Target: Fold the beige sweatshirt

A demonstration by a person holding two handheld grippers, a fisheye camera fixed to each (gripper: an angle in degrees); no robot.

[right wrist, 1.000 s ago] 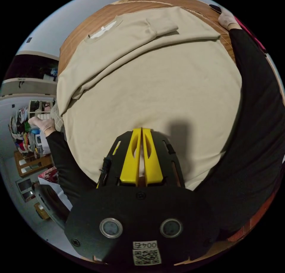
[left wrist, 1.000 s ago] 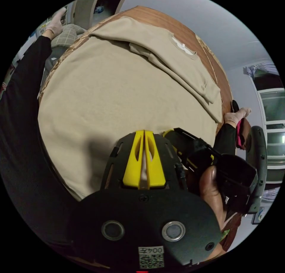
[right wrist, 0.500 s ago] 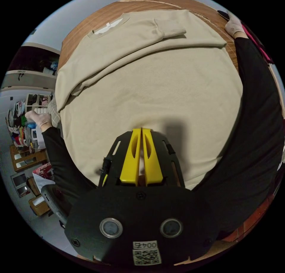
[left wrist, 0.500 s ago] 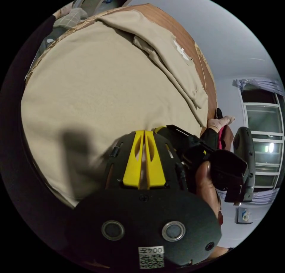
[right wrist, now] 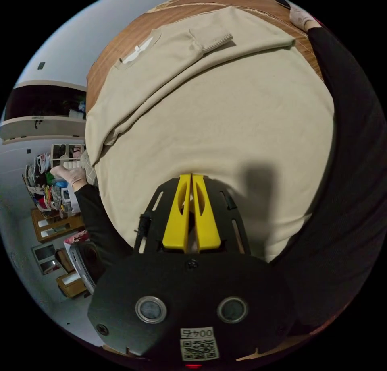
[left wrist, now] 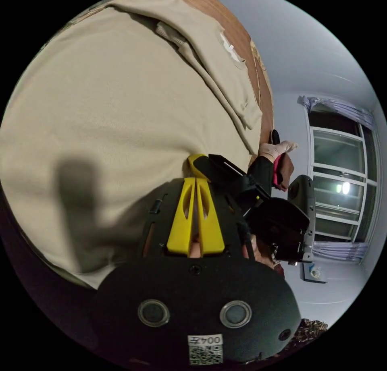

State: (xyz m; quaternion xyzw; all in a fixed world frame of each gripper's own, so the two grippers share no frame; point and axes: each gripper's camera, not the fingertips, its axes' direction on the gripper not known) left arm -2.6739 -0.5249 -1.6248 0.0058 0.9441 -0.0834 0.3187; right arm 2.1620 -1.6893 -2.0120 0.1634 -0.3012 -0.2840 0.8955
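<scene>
Both grippers, left gripper (left wrist: pixel 196 180) and right gripper (right wrist: pixel 192 177), are clamping the beige sweatshirt (left wrist: pixel 113 101) hem, jaws together. The cloth is filling more of the left gripper view's upper left than before, suggesting the fold is advancing.

Right gripper (left wrist: pixel 197 163) now ahead of the left gripper (left wrist: pixel 195 181), over the sweatshirt (left wrist: pixel 113 105) hem.

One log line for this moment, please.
stage: mid-fold | sweatshirt: flat on wooden table, sleeves folded in | left tool: shut | right tool: shut
</scene>
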